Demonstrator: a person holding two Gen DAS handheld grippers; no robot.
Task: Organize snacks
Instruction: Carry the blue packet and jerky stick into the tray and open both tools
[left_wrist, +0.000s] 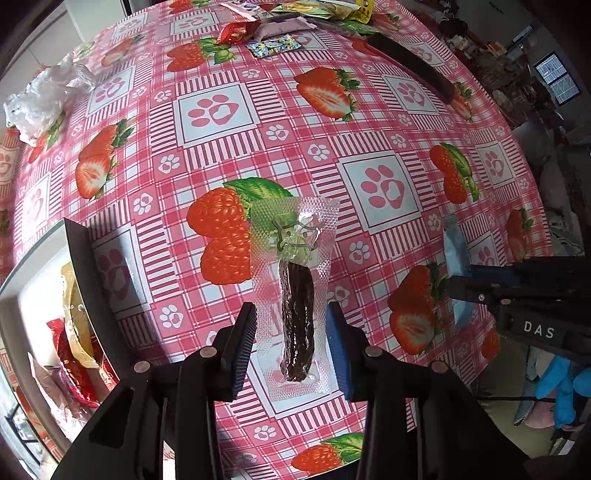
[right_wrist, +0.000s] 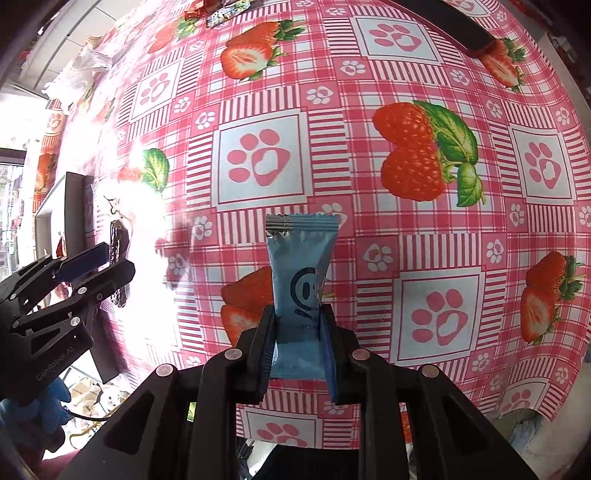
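Two grippers each clamp a snack above the strawberry-print tablecloth (left_wrist: 295, 122): the left gripper (left_wrist: 291, 341) pinches a clear embossed packet holding a dark dried strip (left_wrist: 297, 295), the right gripper (right_wrist: 297, 343) a blue foil sachet (right_wrist: 301, 280). Only the left wrist view shows the pile of snack packets (left_wrist: 295, 14) at the far table edge and the snack-filled tray (left_wrist: 79, 280) beside the left gripper. In the right wrist view glare washes out the clear packet.

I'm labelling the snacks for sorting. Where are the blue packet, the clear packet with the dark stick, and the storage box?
blue packet (right_wrist: 301, 295), right wrist view, printed front.
clear packet (left_wrist: 293, 254), left wrist view, upper film.
storage box (left_wrist: 86, 280), left wrist view, dark rim.
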